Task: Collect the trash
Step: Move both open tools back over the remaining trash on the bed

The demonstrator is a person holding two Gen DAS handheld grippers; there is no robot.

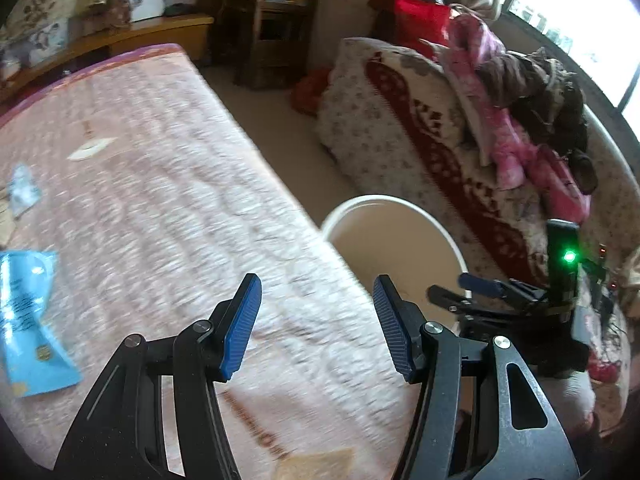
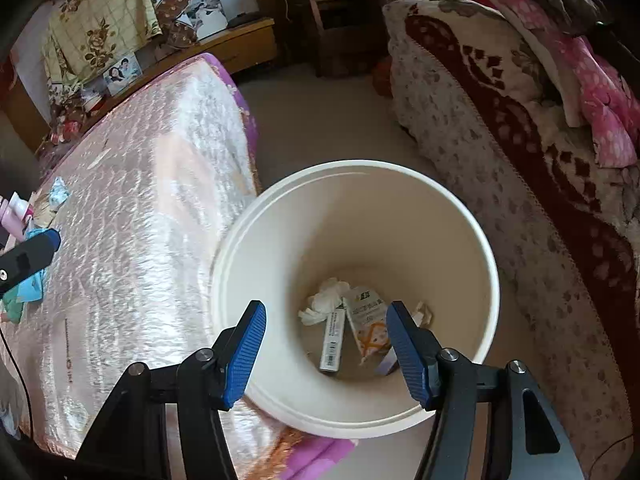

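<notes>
Right wrist view: our right hand-held gripper (image 2: pixel 326 344) hangs wide open and empty over the white bin (image 2: pixel 256 216), scraps at its bottom. Our left hand-held gripper (image 1: pixel 316 326), also open and empty, should approach the blue wrapper (image 1: pixel 28 320) low across the bed (image 1: pixel 180 160).

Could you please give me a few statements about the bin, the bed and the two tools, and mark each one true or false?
1. The white bin already holds some trash. True.
2. The right tool is shut on a wrapper. False: its jaws stand open and hold nothing.
3. A blue packet lies on the bed. True.
4. The left tool is gripping the blue packet. False: it is open and empty, apart from the packet.
5. The bin stands on top of the bed. False: it stands on the floor beside it.
</notes>
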